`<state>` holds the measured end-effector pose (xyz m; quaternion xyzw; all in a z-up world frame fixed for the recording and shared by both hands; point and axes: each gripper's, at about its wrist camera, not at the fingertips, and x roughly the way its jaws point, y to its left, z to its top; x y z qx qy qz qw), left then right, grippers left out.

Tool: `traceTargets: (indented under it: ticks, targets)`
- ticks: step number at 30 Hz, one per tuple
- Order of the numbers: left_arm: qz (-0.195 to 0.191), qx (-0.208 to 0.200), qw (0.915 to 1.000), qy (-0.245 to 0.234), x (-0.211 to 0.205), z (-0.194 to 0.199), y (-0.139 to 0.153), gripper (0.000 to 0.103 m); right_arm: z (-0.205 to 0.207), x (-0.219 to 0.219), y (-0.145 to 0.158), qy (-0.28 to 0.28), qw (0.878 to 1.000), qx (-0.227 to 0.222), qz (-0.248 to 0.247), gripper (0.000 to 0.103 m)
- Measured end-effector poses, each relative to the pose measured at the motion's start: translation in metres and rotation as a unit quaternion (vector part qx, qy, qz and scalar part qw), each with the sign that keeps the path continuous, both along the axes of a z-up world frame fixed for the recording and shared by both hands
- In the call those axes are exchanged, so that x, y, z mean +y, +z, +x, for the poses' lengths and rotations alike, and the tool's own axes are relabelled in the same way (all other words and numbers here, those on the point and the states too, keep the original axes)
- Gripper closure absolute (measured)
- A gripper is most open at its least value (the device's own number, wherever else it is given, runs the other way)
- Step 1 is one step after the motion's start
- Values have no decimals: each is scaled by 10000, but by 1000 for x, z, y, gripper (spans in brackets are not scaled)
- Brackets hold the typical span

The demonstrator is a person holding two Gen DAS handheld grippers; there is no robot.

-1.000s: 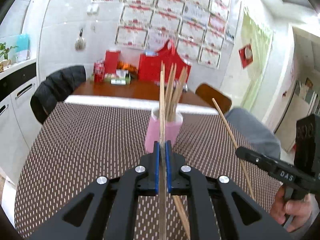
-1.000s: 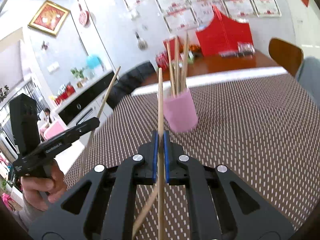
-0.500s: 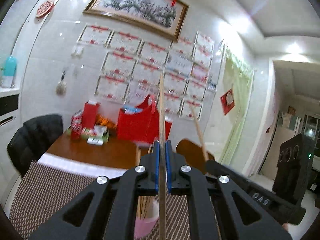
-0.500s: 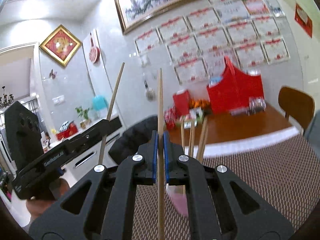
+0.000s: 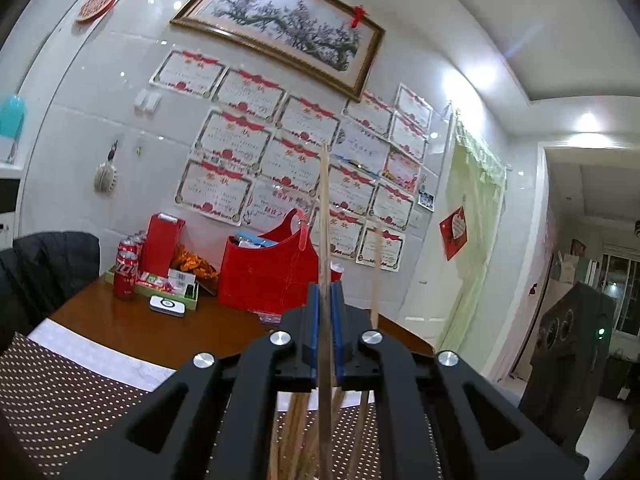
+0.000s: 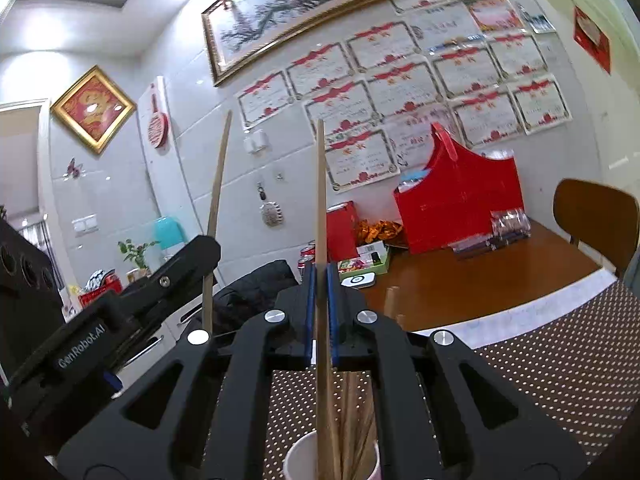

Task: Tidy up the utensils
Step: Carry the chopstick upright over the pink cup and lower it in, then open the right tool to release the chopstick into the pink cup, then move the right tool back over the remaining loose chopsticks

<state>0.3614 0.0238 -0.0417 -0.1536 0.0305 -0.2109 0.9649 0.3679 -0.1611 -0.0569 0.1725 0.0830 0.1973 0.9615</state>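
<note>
Certificate-papered wall behind dotted woven tabletop (image 6: 560,360); left tool (image 5: 325,320) and right tool (image 6: 320,300) each clamp one slim, smooth wooden chopstick (image 6: 320,200) upright above the round cup (image 6: 300,460) of chopsticks; risk: a tilted release misses the rim.

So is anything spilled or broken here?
Nothing stands out. Each gripper holds one chopstick upright above the cup, where other chopsticks stand loosely. No spill shows.
</note>
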Motion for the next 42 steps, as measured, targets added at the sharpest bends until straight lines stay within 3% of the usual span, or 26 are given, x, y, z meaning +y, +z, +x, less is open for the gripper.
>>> traceTargets:
  ticks: [10, 15, 16, 17, 18, 19, 20, 21, 22, 26, 32, 42]
  targets:
    - [-132, 273, 9995, -9, 4, 33, -42, 97, 16, 7, -27, 66, 9996, 139, -221, 97]
    - [64, 324, 9995, 18, -2, 32, -52, 97, 13, 8, -31, 81, 9992, 213, -338, 96]
    - [109, 364, 9993, 44, -2, 33, -54, 95, 12, 7, -31, 87, 9991, 239, -353, 96]
    - [161, 412, 9990, 64, -2, 33, -55, 79, 12, 8, -31, 136, 9987, 305, -378, 92]
    - [202, 450, 9987, 160, 0, 31, -56, 72, 12, 8, -31, 148, 9984, 363, -403, 89]
    - [176, 459, 9984, 265, 3, 29, -57, 60, 9, 5, -31, 69, 9986, 366, -387, 70]
    - [77, 487, 9982, 353, 10, 25, -56, 48, 6, 2, -30, 7, 9988, 358, -342, 30]
    - [-5, 498, 9980, 383, 15, 23, -55, 40, 3, -4, -29, -74, 9991, 337, -240, 17]
    - [-46, 469, 9979, 435, 20, 18, -52, 30, -2, -10, -28, -142, 9994, 284, -129, 11]
    - [229, 325, 9967, 703, 26, -5, -35, 20, -17, -26, -16, -263, 9995, 196, 13, 6]
    - [775, 376, 9904, 1077, 22, -41, -10, 8, -37, -35, -2, -455, 9981, 384, -147, 6]
    - [1193, 598, 9816, 1364, 23, -115, 13, 7, -94, -39, 20, -605, 9963, 477, -384, 6]
